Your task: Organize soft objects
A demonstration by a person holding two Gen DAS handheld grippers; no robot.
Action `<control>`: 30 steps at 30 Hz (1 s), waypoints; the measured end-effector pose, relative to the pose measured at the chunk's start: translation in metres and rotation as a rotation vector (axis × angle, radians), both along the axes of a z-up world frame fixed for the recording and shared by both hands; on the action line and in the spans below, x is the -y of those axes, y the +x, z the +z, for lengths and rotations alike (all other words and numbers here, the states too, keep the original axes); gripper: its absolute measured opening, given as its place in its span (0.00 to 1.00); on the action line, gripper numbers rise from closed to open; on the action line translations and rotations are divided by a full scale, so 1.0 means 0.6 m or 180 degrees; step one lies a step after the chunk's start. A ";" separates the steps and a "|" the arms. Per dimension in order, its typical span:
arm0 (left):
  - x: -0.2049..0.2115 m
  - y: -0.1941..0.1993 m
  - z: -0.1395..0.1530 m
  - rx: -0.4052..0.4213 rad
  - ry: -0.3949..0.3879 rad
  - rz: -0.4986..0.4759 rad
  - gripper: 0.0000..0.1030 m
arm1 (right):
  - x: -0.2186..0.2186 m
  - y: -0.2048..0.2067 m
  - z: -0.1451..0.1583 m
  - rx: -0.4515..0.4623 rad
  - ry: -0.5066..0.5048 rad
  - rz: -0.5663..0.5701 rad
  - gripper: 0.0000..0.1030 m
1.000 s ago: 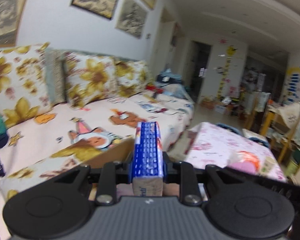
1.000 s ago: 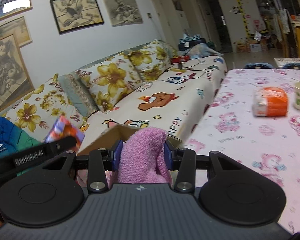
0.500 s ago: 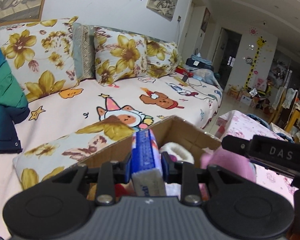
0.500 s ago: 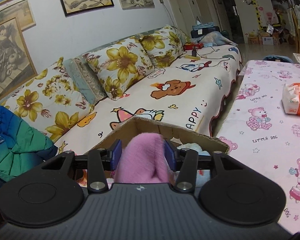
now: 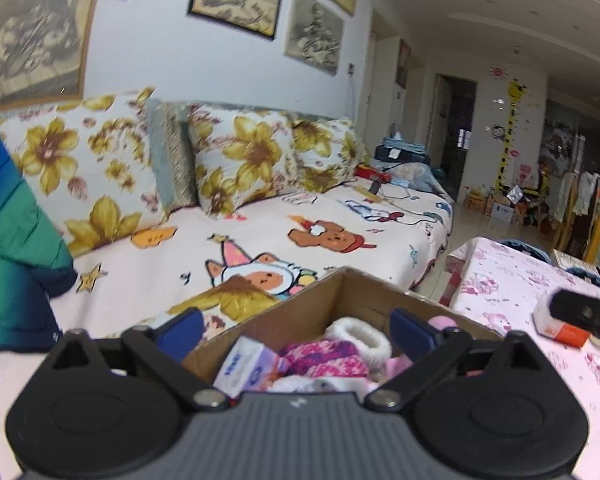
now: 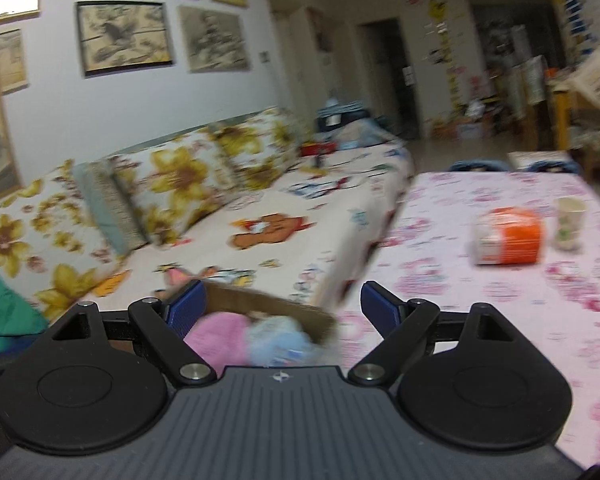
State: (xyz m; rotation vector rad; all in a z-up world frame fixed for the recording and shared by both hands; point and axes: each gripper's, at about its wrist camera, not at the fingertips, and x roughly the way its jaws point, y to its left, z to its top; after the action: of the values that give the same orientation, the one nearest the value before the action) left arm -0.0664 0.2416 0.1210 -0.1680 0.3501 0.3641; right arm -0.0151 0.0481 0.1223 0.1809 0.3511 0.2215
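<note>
A brown cardboard box (image 5: 339,292) stands between the sofa and the table. In it lie a blue-and-white tissue pack (image 5: 246,366), a pink-and-white knitted item (image 5: 331,356) and a pink cloth (image 5: 441,322). My left gripper (image 5: 296,330) is open and empty just above the box. In the right wrist view the box (image 6: 272,306) holds the pink cloth (image 6: 220,336) and a pale blue soft item (image 6: 280,338). My right gripper (image 6: 284,306) is open and empty above the box's right side.
A sofa (image 5: 300,232) with flowered cushions (image 5: 240,160) lies behind the box. A blue-green jacket (image 5: 8,248) lies on it at the left. The pink-clothed table (image 6: 499,280) on the right carries an orange-and-white pack (image 6: 507,236) and a paper cup (image 6: 569,222).
Both grippers have opened. The left one let go of the blue tissue pack and the right one let go of the pink cloth; both now lie in the box.
</note>
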 end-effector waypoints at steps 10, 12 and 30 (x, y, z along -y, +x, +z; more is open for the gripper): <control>0.089 -0.020 0.017 0.0140 0.0287 -0.0380 0.99 | 0.075 -0.076 -0.021 -0.0167 -0.0090 -0.0411 1.00; 0.112 -0.028 0.022 0.0156 0.0358 -0.0471 0.99 | 0.077 -0.095 -0.016 -0.0115 -0.0218 -0.0455 1.00; 0.209 -0.177 0.065 0.0180 0.0334 -0.1017 0.99 | 0.119 -0.231 0.007 -0.0006 -0.0274 -0.0745 1.00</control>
State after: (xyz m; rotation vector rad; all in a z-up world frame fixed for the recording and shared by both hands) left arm -0.1725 0.1164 0.1597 -0.0180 0.2954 0.0615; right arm -0.1537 -0.0235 0.1263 0.1358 0.3376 -0.0247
